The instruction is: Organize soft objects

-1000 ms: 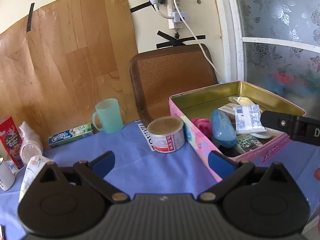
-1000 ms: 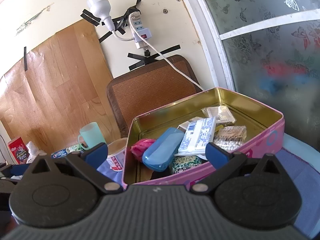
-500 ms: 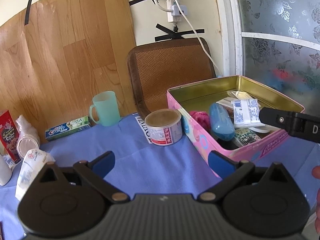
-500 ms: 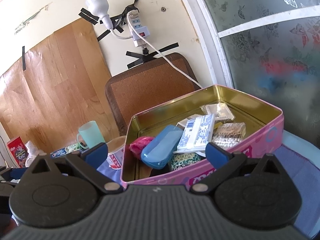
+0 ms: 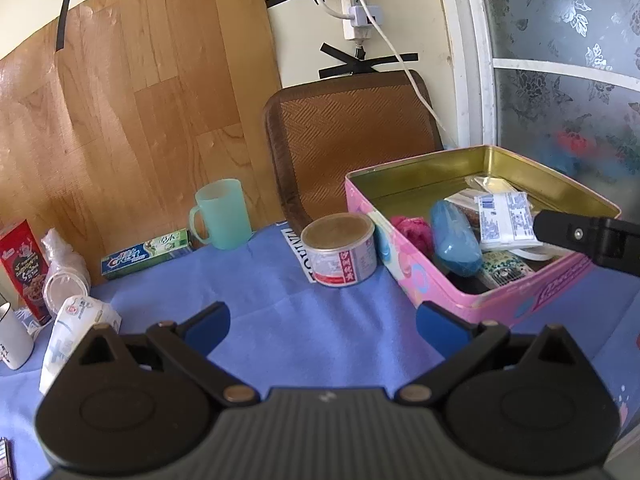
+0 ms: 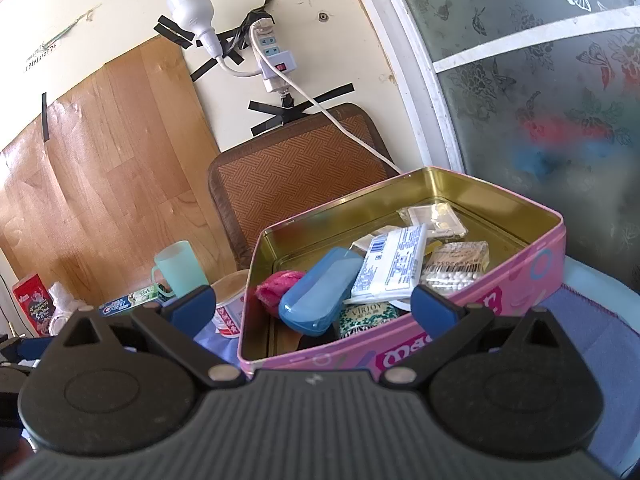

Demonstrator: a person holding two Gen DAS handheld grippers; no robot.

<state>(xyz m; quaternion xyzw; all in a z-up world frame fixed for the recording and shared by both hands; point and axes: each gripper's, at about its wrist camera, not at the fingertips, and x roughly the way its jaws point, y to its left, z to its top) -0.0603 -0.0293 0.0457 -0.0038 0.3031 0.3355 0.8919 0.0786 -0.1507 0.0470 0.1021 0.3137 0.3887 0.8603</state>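
Right wrist only: cotton swabs [image 6: 454, 270] in pink tin [image 6: 440, 354]; both hand-held grippers [image 5: 322, 322] [image 6: 312, 304] spread, empty.

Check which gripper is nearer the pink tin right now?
Right. The right gripper hangs open over the pink tin's near wall; the left gripper sits open over the blue cloth, beside the tin.

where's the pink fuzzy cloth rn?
In both wrist views the pink fuzzy cloth lies inside the open pink metal tin, at its left end, against the blue plastic case and near the round can outside.
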